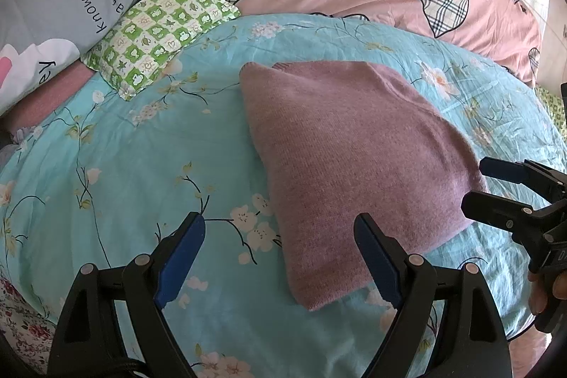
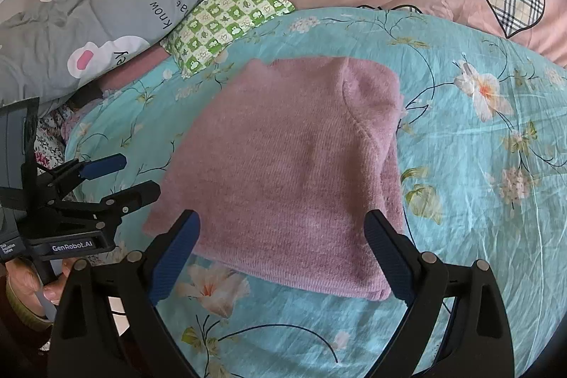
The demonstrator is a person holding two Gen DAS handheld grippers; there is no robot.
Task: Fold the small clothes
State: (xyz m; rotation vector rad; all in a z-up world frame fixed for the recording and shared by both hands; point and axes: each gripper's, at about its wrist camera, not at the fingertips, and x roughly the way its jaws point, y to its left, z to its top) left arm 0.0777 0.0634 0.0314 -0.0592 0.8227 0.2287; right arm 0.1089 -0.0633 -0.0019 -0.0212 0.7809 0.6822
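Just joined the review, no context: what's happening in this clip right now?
A person holds a two-finger gripper in each hand over a bed with a turquoise floral sheet. A mauve knitted sweater lies on it folded into a compact rectangle. The left gripper and right gripper both hover at its near edge with jaws open, gripping nothing. A green checked pillow sits beyond, clear of the sweater. The fold looks done or nearly so.

Mauve sweater, turq. floral sheet
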